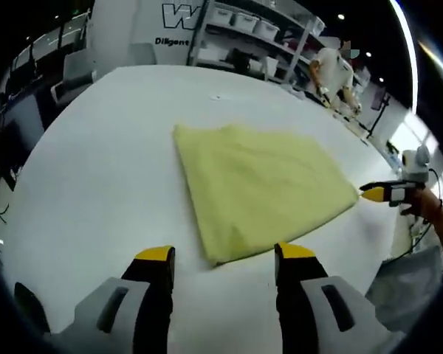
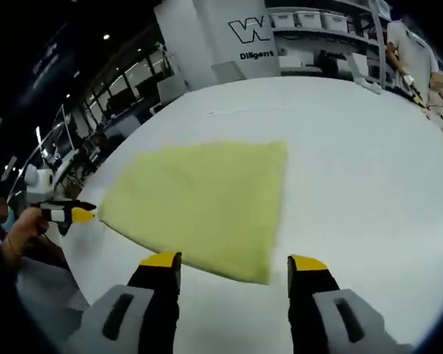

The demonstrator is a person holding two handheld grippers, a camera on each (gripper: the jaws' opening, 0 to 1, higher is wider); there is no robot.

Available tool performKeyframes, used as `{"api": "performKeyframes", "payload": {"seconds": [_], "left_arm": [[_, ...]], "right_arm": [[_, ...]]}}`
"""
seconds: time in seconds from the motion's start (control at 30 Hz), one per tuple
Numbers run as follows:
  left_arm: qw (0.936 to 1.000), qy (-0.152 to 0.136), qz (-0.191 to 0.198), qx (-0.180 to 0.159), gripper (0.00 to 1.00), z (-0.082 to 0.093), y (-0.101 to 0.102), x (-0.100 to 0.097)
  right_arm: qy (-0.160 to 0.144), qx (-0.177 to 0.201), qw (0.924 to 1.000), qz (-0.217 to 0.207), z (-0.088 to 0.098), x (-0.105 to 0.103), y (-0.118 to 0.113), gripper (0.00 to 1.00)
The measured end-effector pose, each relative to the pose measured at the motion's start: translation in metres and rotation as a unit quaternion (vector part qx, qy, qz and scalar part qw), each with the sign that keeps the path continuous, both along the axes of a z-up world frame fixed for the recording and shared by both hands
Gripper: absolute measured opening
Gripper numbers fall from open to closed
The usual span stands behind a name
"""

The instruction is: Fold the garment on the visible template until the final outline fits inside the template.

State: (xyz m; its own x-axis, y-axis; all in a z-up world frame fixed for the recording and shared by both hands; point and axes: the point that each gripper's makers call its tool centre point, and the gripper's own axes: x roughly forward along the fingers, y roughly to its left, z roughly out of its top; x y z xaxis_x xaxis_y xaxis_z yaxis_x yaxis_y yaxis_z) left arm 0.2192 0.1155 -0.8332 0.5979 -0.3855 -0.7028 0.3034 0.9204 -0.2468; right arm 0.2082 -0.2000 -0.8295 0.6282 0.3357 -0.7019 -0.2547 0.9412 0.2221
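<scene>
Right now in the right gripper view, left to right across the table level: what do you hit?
Person's hand → left gripper, yellow tips at the garment's corner → yellow garment → bare white table → standing person at the far right, beyond the table.

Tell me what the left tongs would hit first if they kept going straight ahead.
Probably the near corner of the folded yellow garment lying on the white table; the left tongs stand open just short of it.
</scene>
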Motion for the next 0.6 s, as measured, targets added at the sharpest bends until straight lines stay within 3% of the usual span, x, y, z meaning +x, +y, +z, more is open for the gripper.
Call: {"api": "performKeyframes", "payload": {"seconds": [0.03, 0.17, 0.3, 0.6], "left_arm": [[0.9998, -0.01, -0.007, 0.014, 0.63, 0.005, 0.001, -0.001], [0.9994, -0.027, -0.014, 0.017, 0.75, 0.018, -0.003, -0.011], [0.9992, -0.032, -0.016, 0.02, 0.84, 0.024, -0.004, -0.019], [0.9988, -0.032, -0.022, 0.028, 0.99, 0.032, -0.004, -0.04]], "right_arm": [[0.001, -0.014, 0.9998, 0.011, 0.002, -0.005, 0.002, 0.6], [-0.013, -0.022, 0.9994, 0.025, 0.012, -0.012, 0.009, 0.72], [-0.029, -0.021, 0.9988, 0.033, 0.025, -0.02, 0.015, 0.84], [-0.043, -0.03, 0.9972, 0.053, 0.048, -0.04, 0.022, 0.98]]}}
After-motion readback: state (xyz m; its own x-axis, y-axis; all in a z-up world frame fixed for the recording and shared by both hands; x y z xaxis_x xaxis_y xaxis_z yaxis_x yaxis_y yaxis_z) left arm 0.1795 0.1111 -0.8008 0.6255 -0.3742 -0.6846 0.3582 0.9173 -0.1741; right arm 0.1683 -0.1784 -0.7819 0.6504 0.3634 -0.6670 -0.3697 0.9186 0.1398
